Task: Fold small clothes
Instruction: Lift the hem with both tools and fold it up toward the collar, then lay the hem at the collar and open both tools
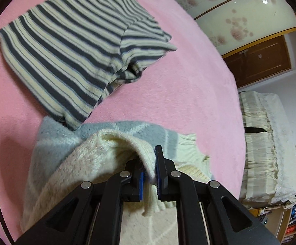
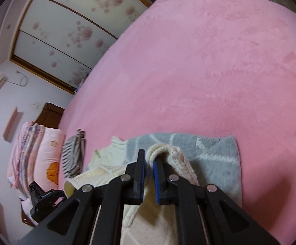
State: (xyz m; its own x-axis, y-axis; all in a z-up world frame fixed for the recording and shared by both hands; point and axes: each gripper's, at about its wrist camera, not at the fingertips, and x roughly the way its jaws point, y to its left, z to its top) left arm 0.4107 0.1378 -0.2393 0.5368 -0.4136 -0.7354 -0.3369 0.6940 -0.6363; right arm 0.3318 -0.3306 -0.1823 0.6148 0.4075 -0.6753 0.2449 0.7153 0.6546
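I have both grippers angled down toward the bed [image 2: 219, 65], which is covered in a pink fleece blanket. The left gripper [image 1: 149, 168] has its fingers clenched on a cream knitted edge of the sweater [image 1: 90, 163]; the right gripper [image 2: 149, 164] grips another cream edge of the same sweater [image 2: 213, 153] the same way. The sweater lies on the bed just below me, cream knit with a grey-blue fuzzy panel crossed by pale lines, its held edges lifted and draped over the rest. In the left wrist view, a folded striped garment [image 1: 72, 40], cream and dark grey, lies beyond it, one corner touching the sweater.
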